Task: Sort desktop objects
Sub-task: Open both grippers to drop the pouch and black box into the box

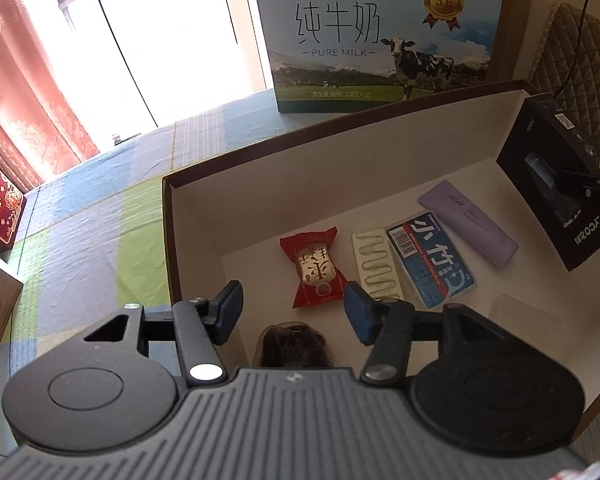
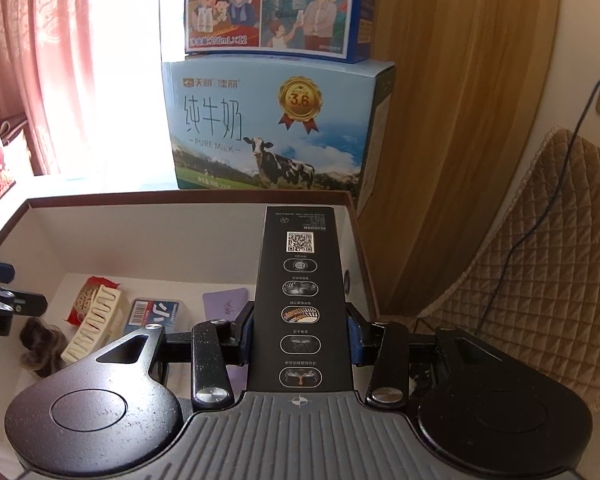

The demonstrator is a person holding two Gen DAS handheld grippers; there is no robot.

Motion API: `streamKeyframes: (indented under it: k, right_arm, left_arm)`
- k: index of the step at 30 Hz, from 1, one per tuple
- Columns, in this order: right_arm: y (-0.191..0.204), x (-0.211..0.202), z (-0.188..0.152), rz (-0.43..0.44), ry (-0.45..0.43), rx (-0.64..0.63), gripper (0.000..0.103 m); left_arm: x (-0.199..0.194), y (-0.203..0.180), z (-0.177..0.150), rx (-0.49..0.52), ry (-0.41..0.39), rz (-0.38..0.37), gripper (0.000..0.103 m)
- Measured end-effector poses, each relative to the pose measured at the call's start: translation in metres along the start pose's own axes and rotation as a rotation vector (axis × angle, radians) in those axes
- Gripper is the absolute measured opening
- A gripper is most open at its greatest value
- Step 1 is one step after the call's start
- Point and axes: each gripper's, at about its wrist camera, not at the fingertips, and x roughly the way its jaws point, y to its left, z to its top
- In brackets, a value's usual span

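Sorting looks nearly done: the right gripper [image 2: 300,340] clamps a black carton [image 2: 300,280] above the tray [image 2: 180,200] (candy [image 1: 314,268], comb, packets already inside), needing lowering, while the left gripper [image 1: 292,312] hangs wide, empty.

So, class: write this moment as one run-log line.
left tongs: open, empty, over brown scrunchie | right tongs: shut on black carton, above white bin | candy, clip, floss, purple case in bin
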Motion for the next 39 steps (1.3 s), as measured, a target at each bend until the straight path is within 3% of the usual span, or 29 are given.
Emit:
streamKeyframes:
  k: [13,15,17,24,29,35,39]
  right_arm:
    - [0.003,0.024,0.007,0.031,-0.008,-0.053,0.042]
    - [0.004,0.02,0.005,0.034,-0.012,-0.053,0.049]
    - [0.004,0.016,0.003,0.036,-0.02,-0.054,0.062]
    - [0.006,-0.001,-0.002,0.052,-0.024,-0.049,0.073]
    - [0.005,-0.022,-0.006,0.079,-0.033,-0.024,0.09]
    - [0.007,-0.047,-0.015,0.113,-0.036,0.019,0.101]
    - [0.01,-0.062,-0.02,0.134,-0.03,0.032,0.101]
  left_arm:
    - [-0.001,0.0,-0.003,-0.007,0.005,-0.006,0.054]
    - [-0.004,-0.001,-0.005,-0.007,0.003,-0.007,0.057]
    - [-0.006,-0.001,-0.006,-0.012,-0.002,-0.009,0.059]
    - [-0.017,-0.003,-0.006,-0.02,-0.015,-0.014,0.062]
    - [-0.029,-0.005,-0.01,-0.035,-0.031,-0.027,0.068]
    - [-0.045,-0.006,-0.02,-0.067,-0.034,-0.038,0.077]
    - [-0.058,-0.005,-0.029,-0.093,-0.038,-0.047,0.085]
